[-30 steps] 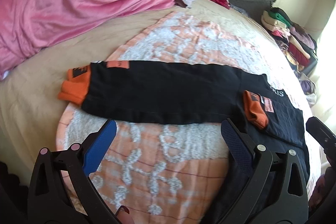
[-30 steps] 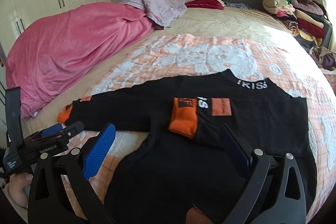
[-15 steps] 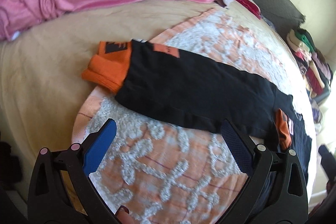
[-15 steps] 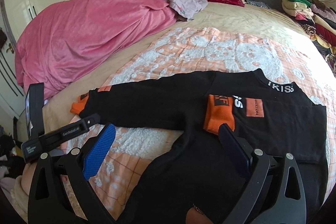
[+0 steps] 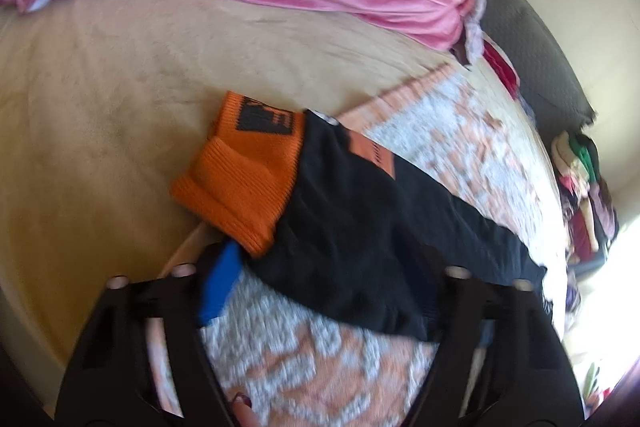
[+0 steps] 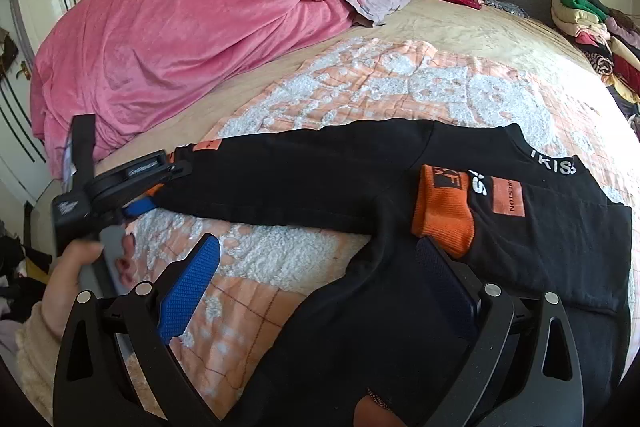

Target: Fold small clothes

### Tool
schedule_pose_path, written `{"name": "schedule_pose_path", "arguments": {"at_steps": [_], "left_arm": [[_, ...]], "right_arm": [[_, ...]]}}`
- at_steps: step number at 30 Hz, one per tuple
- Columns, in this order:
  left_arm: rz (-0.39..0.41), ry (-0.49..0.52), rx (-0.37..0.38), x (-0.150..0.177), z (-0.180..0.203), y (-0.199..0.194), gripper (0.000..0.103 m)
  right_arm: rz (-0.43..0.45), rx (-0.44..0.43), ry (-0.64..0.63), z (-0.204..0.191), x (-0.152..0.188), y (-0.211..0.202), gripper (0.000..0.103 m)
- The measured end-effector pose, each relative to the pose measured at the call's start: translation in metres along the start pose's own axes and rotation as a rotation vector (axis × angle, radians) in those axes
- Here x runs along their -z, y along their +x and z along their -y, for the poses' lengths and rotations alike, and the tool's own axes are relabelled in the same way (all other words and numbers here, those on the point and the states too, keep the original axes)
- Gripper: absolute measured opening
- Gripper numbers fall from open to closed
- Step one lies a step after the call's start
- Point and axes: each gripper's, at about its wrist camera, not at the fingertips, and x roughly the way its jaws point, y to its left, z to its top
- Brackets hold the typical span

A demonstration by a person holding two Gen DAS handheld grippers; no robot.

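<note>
Angling steeply down, the left gripper [image 5: 328, 291] is closing, jaws half-open around the black knit sweater [image 6: 400, 187]'s sleeve, nothing pinched yet. Its ribbed orange cuff [image 5: 244, 183] lies just ahead; the right gripper [image 6: 316, 283] hovers wide open, empty.

One black sweater [image 6: 400, 227], two orange cuffs [image 6: 442, 213], one pink duvet [image 6: 180, 43], two grippers [image 6: 316, 287]

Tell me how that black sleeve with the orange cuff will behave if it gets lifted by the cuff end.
The sleeve lies flat and creased, so it will probably droop. Its ribbed orange cuff looks thicker and should give the closing left gripper a firmer hold. The fleecy blanket may drag on it.
</note>
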Motion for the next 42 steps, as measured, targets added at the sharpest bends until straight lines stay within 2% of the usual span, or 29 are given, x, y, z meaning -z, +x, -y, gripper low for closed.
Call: {"name": "schedule_pose_path", "arguments": {"at_steps": [1,3,5,7,11,22,32,39,42], "left_arm": [[0.006,-0.008,-0.005,-0.003,-0.001,0.002,0.05],[0.014,-0.018,-0.019,-0.007,-0.002,0.004,0.027],[0.031,-0.035,-0.019,-0.01,-0.006,0.002,0.012],[0.043,-0.041,0.01,-0.01,-0.007,-0.003,0.011],[0.089,0.017,0.038,-0.006,0.006,-0.019,0.01],[0.18,0.215,0.18,0.018,0.078,-0.072,0.009],[0.185,0.382,0.297,0.055,0.15,-0.094,0.008],[0.122,0.486,0.365,0.086,0.196,-0.086,0.008],[0.107,0.537,0.365,0.1,0.21,-0.08,0.008]], "right_arm": [[0.001,-0.002,0.003,0.0,0.0,0.0,0.098],[0.005,-0.006,0.01,0.001,0.001,-0.002,0.098],[0.01,-0.007,0.018,0.004,0.002,-0.004,0.098],[0.015,-0.006,0.03,0.008,0.003,-0.008,0.098],[0.028,0.021,0.085,0.029,0.008,-0.017,0.098],[0.067,0.102,0.26,0.098,0.027,-0.043,0.098],[0.118,0.17,0.374,0.149,0.048,-0.075,0.098],[0.139,0.211,0.438,0.176,0.065,-0.092,0.098],[0.15,0.24,0.459,0.185,0.071,-0.098,0.098]]}}
